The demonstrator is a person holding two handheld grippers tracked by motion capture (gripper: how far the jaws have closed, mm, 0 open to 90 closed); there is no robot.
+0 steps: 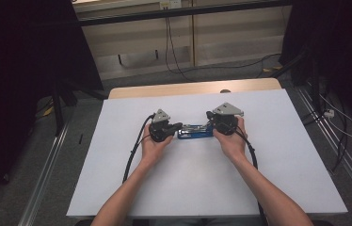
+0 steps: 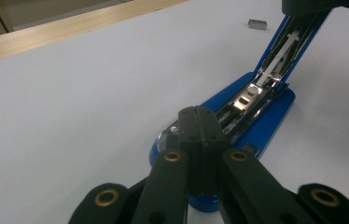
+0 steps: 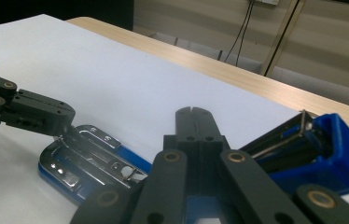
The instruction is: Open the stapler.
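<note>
Stapler (image 2: pixel 256 121) base partly hidden behind closed left hand-held gripper (image 2: pixel 199 122).

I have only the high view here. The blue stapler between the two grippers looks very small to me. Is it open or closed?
Observer: Open. In the left gripper view the stapler has its top arm lifted steeply from the base.
Operator: Does anything else lie near it?
Observer: Yes. What looks like a small strip of staples lies on the table beyond the stapler.
Operator: And the left gripper, are its jaws open?
Observer: No. The left gripper is shut, with its tip at the metal front end of the base.
</note>
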